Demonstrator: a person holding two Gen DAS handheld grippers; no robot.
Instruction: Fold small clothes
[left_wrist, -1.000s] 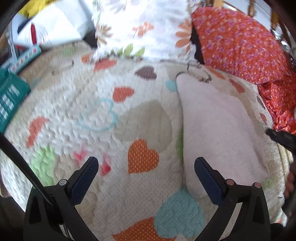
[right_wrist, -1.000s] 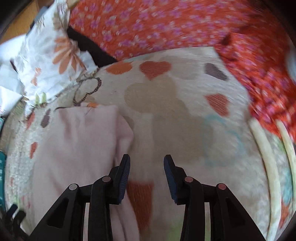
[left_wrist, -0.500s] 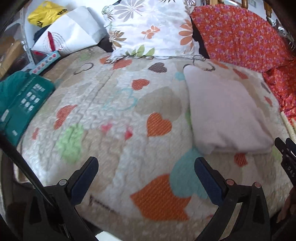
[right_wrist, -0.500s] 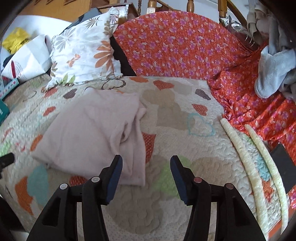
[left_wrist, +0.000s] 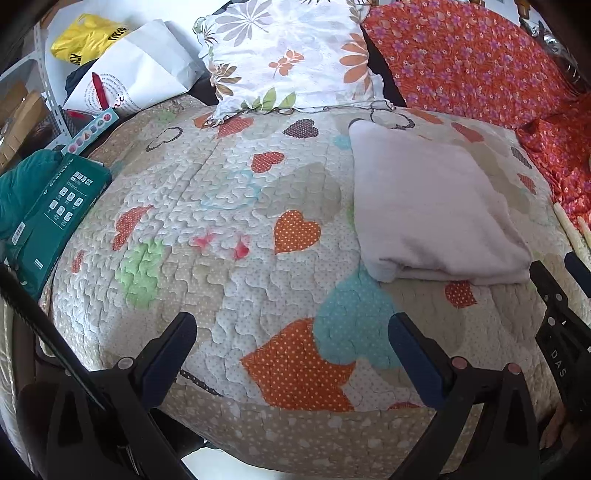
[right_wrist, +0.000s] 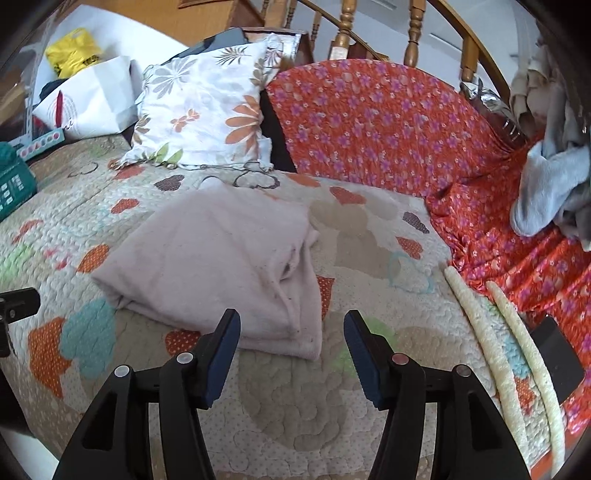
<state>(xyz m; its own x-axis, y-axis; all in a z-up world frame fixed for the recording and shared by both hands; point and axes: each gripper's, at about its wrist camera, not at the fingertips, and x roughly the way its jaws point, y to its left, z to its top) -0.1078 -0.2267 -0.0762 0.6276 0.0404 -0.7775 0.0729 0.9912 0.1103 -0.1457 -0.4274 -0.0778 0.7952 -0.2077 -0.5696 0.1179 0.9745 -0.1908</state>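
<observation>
a folded pale pink fleece garment (right_wrist: 218, 269) lies on the heart-patterned quilted bed (left_wrist: 229, 236), long axis toward the floral pillow (left_wrist: 288, 55); left gripper (left_wrist: 291, 354) and right gripper (right_wrist: 291, 354), marked "das", hover spread, holding nothing.

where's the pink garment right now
The pink garment lies folded on the heart quilt, left of centre in the right wrist view, just ahead of the open right gripper and below the floral pillow.

Left hand-held gripper (left_wrist: 291, 343) agape, right hand-held gripper (right_wrist: 291, 338) agape
</observation>
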